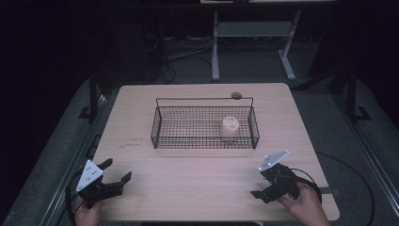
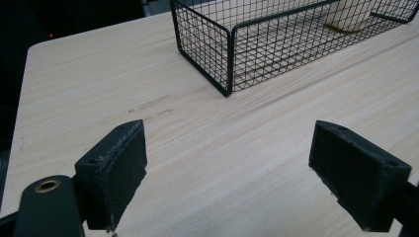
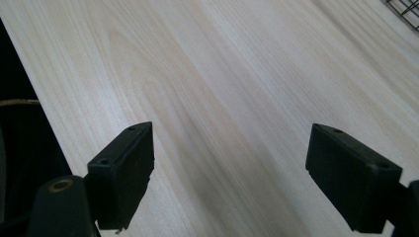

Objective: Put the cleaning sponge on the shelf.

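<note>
Basket (image 1: pixel 205 126) is sitting mid-table, one pale round object (image 1: pixel 229 127) standing inside toward its right end. Both grippers are waiting near the table's front edge, well apart from it: left gripper (image 1: pixel 116 172) with jaws spread wide and holding nothing, right gripper (image 1: pixel 259 188) likewise gaping and empty (its own view is facing bare wood). Reaching in well probably means coming down from above, clearing the wire rim and handle. Count: one basket, one object, two grippers.
</note>
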A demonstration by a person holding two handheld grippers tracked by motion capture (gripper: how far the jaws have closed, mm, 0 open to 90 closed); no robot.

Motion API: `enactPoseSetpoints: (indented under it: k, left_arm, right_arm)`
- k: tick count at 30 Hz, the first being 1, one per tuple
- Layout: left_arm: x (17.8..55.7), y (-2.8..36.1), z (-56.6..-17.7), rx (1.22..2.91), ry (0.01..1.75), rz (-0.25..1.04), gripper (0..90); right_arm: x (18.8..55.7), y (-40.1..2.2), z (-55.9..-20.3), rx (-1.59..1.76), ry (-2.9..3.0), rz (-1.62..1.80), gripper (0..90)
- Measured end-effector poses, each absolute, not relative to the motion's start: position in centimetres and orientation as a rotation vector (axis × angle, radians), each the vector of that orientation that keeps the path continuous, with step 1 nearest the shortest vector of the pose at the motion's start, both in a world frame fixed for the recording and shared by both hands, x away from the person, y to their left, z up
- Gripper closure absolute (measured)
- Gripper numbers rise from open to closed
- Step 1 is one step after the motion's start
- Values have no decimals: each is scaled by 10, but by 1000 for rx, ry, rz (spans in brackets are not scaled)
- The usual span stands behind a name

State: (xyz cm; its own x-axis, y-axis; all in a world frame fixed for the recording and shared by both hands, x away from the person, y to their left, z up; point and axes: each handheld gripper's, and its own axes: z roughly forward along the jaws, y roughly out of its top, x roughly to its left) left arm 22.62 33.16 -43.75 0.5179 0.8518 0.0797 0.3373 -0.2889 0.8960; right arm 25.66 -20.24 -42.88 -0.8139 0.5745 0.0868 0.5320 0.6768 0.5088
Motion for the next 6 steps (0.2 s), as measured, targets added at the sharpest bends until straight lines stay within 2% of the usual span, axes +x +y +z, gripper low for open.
enactPoseSetpoints:
  k: [6]
  left_arm:
    - [227, 330, -438, 1860, 980, 718, 139]
  right_arm:
    - [251, -207, -433, 940, 2761, 893, 190]
